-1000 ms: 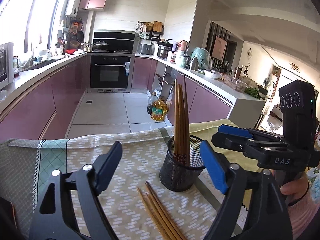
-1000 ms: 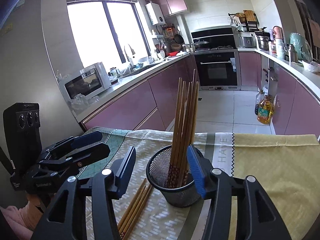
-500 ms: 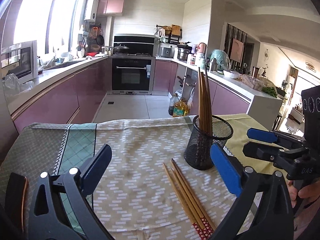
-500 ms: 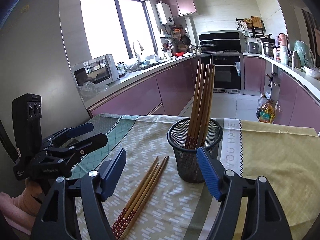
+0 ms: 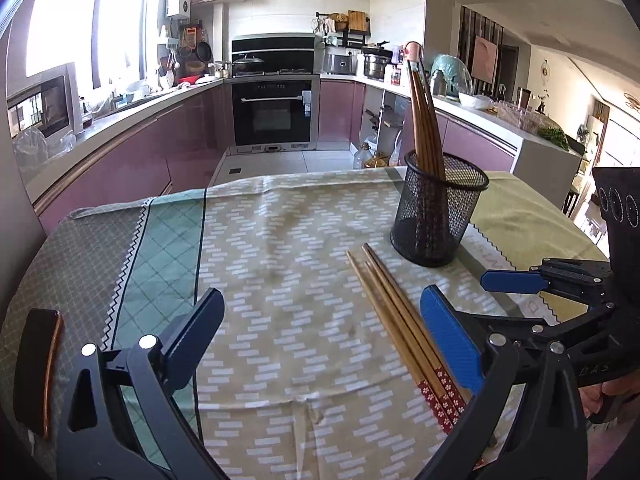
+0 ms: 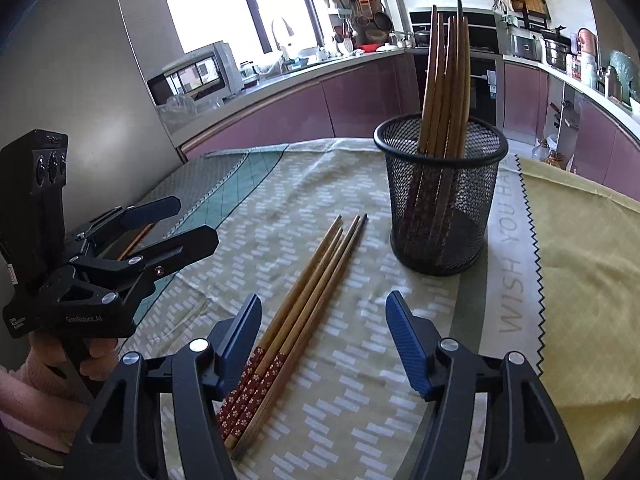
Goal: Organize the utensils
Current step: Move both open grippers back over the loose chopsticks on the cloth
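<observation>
Several loose wooden chopsticks (image 5: 400,320) (image 6: 312,300) with red flowered ends lie together on the tablecloth. Behind them stands a black mesh holder (image 5: 436,216) (image 6: 440,200) with several chopsticks (image 5: 424,120) (image 6: 444,80) upright in it. My left gripper (image 5: 320,340) (image 6: 192,222) hangs wide open over bare cloth, left of the loose chopsticks, its right finger beside their red ends. My right gripper (image 6: 324,332) (image 5: 500,292) hovers low over the loose bundle. Its jaws are closing, the red ends lie between them near the left finger, and the pads touch nothing.
A patterned cloth (image 5: 280,240) covers the table, with a yellow cloth (image 6: 580,260) to the right. A dark flat piece with a copper edge (image 5: 36,368) lies near the table's left edge. Beyond the far edge are kitchen cabinets and an oven.
Both grippers sank toward the table and drew back from the holder. The loose chopsticks now lie under the right gripper. The left jaws opened wider.
</observation>
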`<action>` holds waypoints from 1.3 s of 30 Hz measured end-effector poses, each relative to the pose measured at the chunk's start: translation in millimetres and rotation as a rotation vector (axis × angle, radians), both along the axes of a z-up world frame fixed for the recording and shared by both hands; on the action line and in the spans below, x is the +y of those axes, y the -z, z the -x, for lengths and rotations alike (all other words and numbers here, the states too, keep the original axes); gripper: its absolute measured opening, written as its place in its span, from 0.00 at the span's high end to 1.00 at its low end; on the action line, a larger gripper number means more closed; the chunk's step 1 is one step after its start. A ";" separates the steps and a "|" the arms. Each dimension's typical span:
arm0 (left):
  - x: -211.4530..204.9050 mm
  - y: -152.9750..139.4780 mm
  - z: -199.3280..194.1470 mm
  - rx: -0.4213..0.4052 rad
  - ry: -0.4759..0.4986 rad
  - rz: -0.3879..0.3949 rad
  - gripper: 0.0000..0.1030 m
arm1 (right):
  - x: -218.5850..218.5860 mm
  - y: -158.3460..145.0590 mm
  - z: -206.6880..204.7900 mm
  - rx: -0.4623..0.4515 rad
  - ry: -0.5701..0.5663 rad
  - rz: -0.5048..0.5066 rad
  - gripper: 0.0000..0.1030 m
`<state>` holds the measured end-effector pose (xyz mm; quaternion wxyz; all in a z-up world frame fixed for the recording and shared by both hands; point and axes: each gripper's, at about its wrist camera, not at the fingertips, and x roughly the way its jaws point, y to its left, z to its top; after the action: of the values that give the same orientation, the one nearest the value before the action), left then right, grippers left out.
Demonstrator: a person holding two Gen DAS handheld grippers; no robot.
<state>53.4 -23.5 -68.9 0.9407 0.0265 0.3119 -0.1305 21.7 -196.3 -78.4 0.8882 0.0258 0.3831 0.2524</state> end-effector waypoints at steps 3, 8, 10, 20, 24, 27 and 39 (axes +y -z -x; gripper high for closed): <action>-0.8 11.3 0.6 0.036 -0.001 -0.015 0.08 | 6.1 9.7 -1.1 0.032 -0.005 0.020 0.44; -0.6 21.4 0.2 0.078 0.003 -0.026 0.12 | 9.0 17.2 -1.4 0.055 -0.002 0.046 0.48; -1.4 22.6 0.8 0.085 0.006 -0.030 0.12 | 9.5 18.8 -2.2 0.058 0.002 0.057 0.49; -3.2 27.0 -1.5 0.119 0.013 -0.034 0.12 | 19.0 28.2 -5.0 0.079 0.004 0.114 0.55; -3.6 28.1 -3.0 0.126 0.018 -0.031 0.13 | 20.7 30.2 -6.6 0.078 0.005 0.119 0.56; -5.6 29.5 -4.6 0.133 0.026 -0.032 0.13 | 20.0 29.9 -6.4 0.078 0.007 0.126 0.57; -22.3 39.7 -19.7 0.196 0.078 -0.045 0.17 | 11.1 28.6 -7.2 0.085 0.019 0.136 0.59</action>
<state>73.1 -45.7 -108.6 0.8991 0.0467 0.4040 -0.1620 28.8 -185.2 -107.0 0.8732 -0.0202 0.4364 0.2162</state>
